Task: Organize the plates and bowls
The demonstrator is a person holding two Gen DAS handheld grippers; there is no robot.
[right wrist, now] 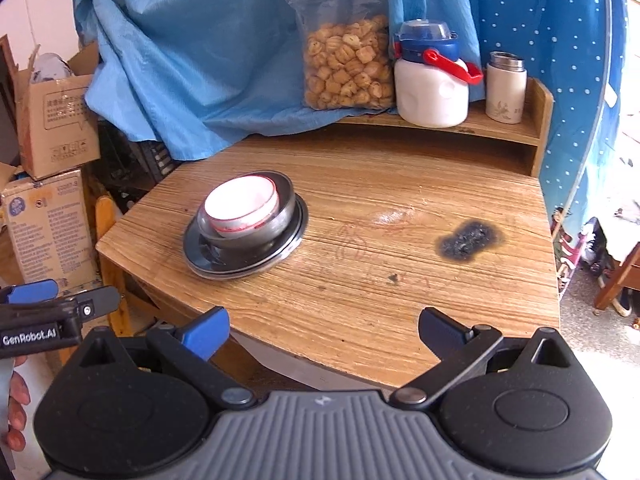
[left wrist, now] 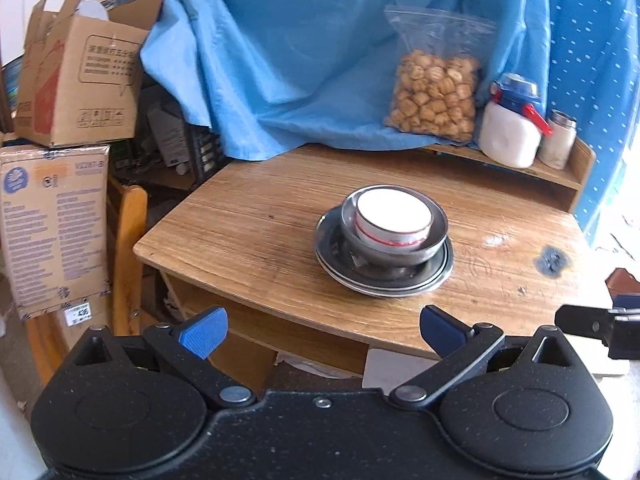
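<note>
A white bowl with a red band point(left wrist: 394, 216) point(right wrist: 241, 206) sits inside a steel bowl point(left wrist: 430, 240) point(right wrist: 286, 210), which rests on stacked steel plates point(left wrist: 340, 256) point(right wrist: 204, 256) on the wooden table point(left wrist: 240, 220) point(right wrist: 380, 300). My left gripper point(left wrist: 322, 330) is open and empty, held back from the table's near edge, in front of the stack. My right gripper point(right wrist: 324, 332) is open and empty over the near edge, to the right of the stack. Each gripper shows at the edge of the other's view: the right one point(left wrist: 600, 326), the left one point(right wrist: 48, 312).
A raised wooden shelf point(right wrist: 500, 130) at the back holds a bag of snacks point(right wrist: 346, 68), a white jug with blue lid point(right wrist: 430, 80) and a small flask point(right wrist: 505, 88). Blue cloth point(left wrist: 300, 40) hangs behind. Cardboard boxes point(left wrist: 76, 80) and a wooden chair point(left wrist: 128, 240) stand left. A dark burn mark point(right wrist: 468, 240) is on the table.
</note>
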